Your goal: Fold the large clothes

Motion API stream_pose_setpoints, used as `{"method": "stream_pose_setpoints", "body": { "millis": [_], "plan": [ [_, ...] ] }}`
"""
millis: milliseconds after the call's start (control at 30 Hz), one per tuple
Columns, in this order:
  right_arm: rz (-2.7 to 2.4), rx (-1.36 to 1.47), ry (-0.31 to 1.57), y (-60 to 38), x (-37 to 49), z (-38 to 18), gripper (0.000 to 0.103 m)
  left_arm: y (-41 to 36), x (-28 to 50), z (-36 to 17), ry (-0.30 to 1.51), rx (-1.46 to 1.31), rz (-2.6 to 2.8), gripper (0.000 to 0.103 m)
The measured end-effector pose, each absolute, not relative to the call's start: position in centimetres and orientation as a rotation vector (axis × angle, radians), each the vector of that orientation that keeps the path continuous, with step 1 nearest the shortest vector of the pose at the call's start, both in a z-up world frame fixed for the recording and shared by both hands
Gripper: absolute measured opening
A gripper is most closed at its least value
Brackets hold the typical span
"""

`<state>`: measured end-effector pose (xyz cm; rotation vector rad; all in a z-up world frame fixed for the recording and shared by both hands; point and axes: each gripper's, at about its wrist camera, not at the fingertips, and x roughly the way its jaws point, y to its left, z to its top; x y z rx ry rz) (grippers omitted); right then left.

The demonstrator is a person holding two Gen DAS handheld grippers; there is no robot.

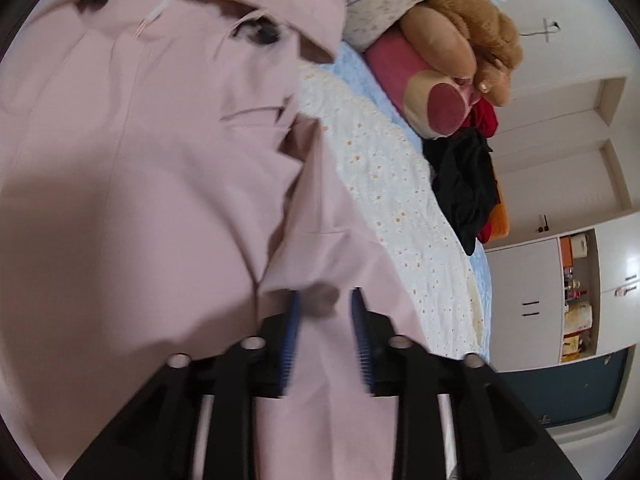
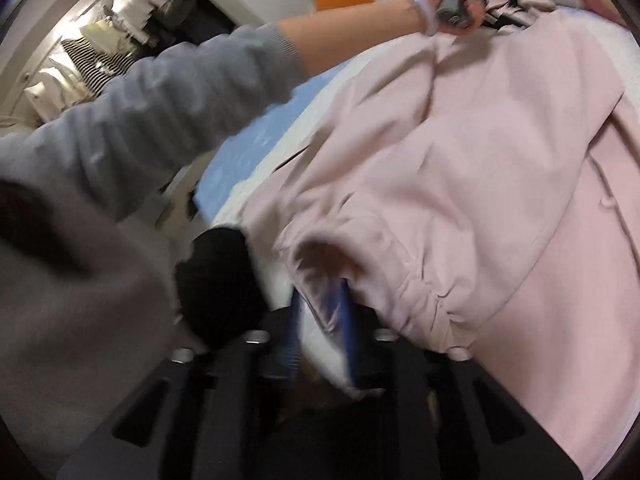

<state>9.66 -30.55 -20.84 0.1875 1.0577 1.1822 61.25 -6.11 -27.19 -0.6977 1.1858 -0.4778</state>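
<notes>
- Pink coat (image 1: 160,184) lies spread over the white eyelet bedspread (image 1: 400,200)
- Left gripper (image 1: 325,312) fingers stand narrowly apart, coat fabric lying between them
- Right gripper (image 2: 320,304) pinches the coat's gathered cuff (image 2: 360,256)
- Left hand (image 2: 460,0) grasps its handle

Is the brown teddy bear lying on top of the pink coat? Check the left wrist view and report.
No, the brown teddy bear lies at the head of the bed on a pink bolster, apart from the pink coat.

Both wrist views — close over coat (image 1: 160,160).
</notes>
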Motion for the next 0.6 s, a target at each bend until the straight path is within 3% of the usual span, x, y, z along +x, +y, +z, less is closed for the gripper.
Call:
{"method": "stream_pose_setpoints", "body": {
  "millis": [33, 67, 100, 167, 233, 300, 400, 600],
  "plan": [
    [1.214, 0.209, 1.015, -31.8, 9.1, -19.4, 0.044, -6.4, 61.3, -26.7, 1.173, -0.677, -0.478, 0.05],
    [1.227, 0.232, 0.976, -32.8, 8.8, -18.3, 0.052, -6.4, 61.2, -26.3, 1.166, -0.657, -0.468, 0.052],
    [1.23, 0.277, 0.912, -34.6, 8.8, -16.7, 0.068, -6.4, 61.2, -26.0, 1.16, -0.642, -0.455, 0.053],
    [1.138, 0.32, 0.769, -38.3, 9.6, -14.1, 0.08, -6.0, 61.3, -25.3, 1.141, -0.642, -0.436, 0.054],
    [0.892, 0.301, 0.681, -41.6, 12.9, -12.8, 0.079, -5.3, 61.4, -24.8, 1.12, -0.641, -0.398, 0.057],
    [0.604, 0.175, 0.656, -43.1, 16.7, -13.2, 0.062, -4.8, 61.8, -24.8, 1.118, -0.644, -0.366, 0.063],
    [0.435, -0.032, 0.702, -43.1, 23.3, -16.5, 0.053, -5.2, 62.6, -26.0, 1.172, -0.634, -0.345, 0.063],
    [0.443, -0.107, 0.824, -41.5, 31.2, -22.5, 0.053, -6.8, 63.3, -27.6, 1.18, -0.693, -0.403, 0.062]
  ]
}}
